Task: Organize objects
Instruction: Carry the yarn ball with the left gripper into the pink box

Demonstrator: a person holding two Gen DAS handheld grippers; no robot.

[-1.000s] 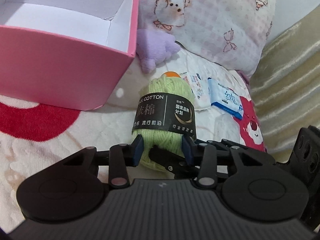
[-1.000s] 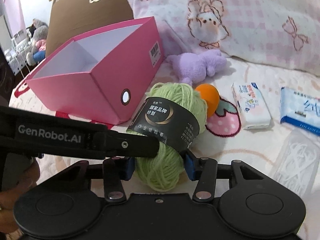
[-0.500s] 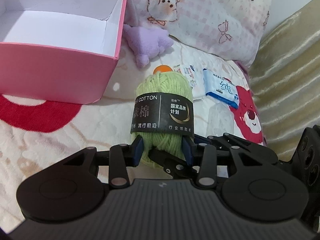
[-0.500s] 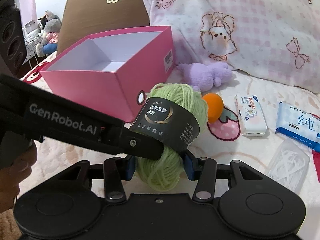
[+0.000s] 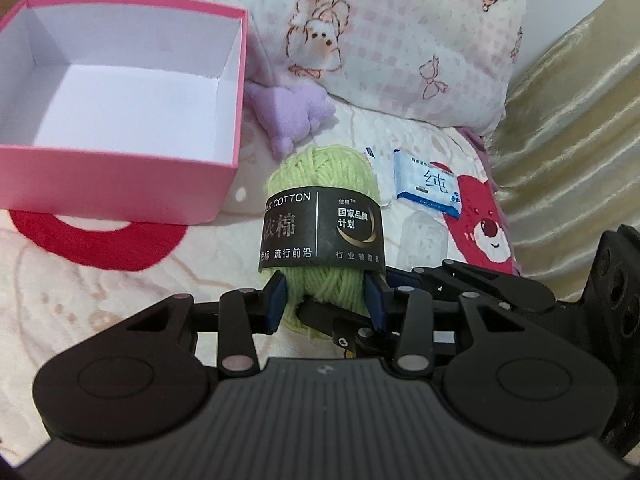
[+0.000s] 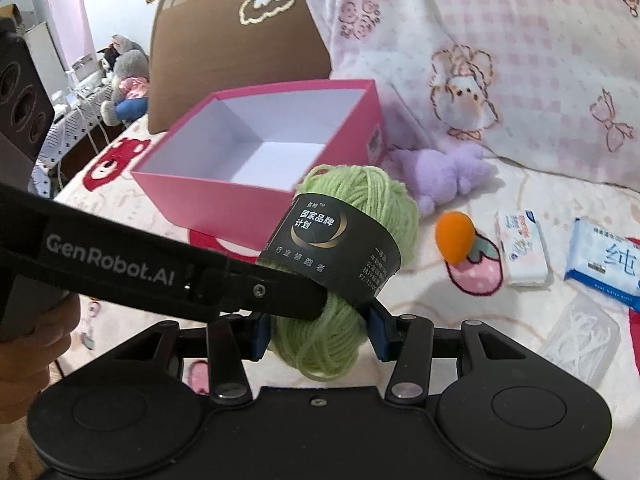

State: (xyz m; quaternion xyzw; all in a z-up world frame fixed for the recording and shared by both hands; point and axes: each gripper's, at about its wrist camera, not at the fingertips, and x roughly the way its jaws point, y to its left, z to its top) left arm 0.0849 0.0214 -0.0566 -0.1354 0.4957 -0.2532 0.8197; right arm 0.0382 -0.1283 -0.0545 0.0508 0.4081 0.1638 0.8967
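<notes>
A light green yarn ball (image 5: 322,176) with a black paper band is held above the bed by both grippers. My left gripper (image 5: 325,300) is shut on its near end, blue pads pressing the wool from both sides. In the right wrist view the same yarn ball (image 6: 352,196) sits between the pads of my right gripper (image 6: 318,334), which is also shut on it; the left gripper's black finger crosses in front from the left. The open pink box (image 5: 120,184) with a white inside lies up and left; in the right wrist view the pink box (image 6: 224,196) lies behind the yarn.
On the blanket lie a purple plush toy (image 6: 444,172), an orange egg-shaped sponge (image 6: 454,242), a white tissue pack (image 6: 522,248), a blue wipes pack (image 6: 608,260) and a clear plastic case (image 6: 580,334). A pink pillow (image 5: 400,44) and a brown cardboard box (image 6: 236,40) stand behind. A hand shows at the left edge.
Both grippers have risen with the yarn ball, which now hangs clear of the blanket. More of the pink box's white inside shows in both views.
</notes>
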